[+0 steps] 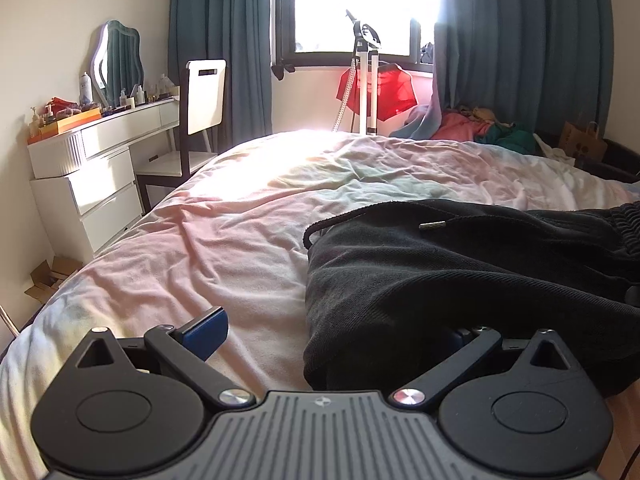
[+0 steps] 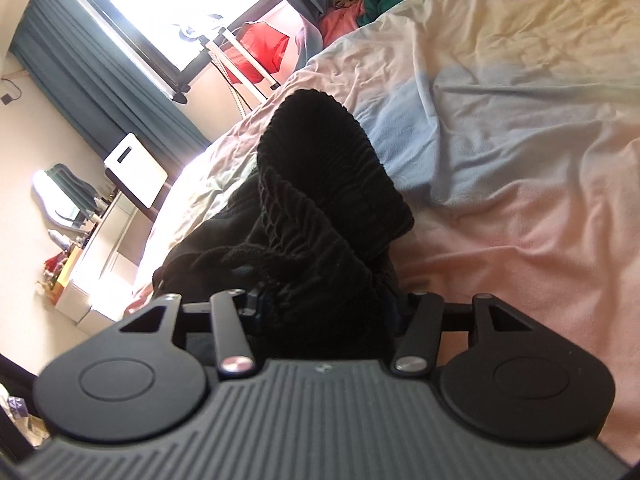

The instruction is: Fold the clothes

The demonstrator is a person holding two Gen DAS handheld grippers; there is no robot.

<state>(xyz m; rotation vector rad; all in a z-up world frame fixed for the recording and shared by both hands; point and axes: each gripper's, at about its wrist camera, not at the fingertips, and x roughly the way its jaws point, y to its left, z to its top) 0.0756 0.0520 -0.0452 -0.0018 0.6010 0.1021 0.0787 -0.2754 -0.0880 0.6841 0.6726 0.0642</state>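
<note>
Shows a black garment [image 1: 460, 280] lying crumpled on the bed [image 1: 224, 240], toward the near side of the pastel pink, blue and yellow cover. Catches a drawstring with a metal tip [image 1: 432, 225] resting on top of the dark cloth, toward the far side of the bed. Finds the left gripper [image 1: 332, 334] low over the bed's near edge with its tongs spread wide apart, gripping nothing: one blue fingertip [image 1: 204, 332] sits bare above the cover, while the other is mostly hidden under the garment's hem. Finds the right gripper [image 2: 328, 308] also low over the bed, its tongs drawn in and clamped on a bunched, ribbed part of the black garment [image 2: 320, 208], which rises in a hump from the cover just ahead of the fingers. Takes in, off the bed's left side, a white dresser [image 1: 100, 168] cluttered with bottles, a wavy mirror [image 1: 116, 64] and a white-backed chair [image 1: 204, 96]. Takes in, past the bed's far edge, a bright window [image 1: 360, 8] between teal curtains [image 1: 220, 40], a red garment [image 1: 380, 92] on a white stand, a heap of coloured clothes [image 1: 480, 126] and a brown paper bag [image 1: 582, 142] at the far right corner.
</note>
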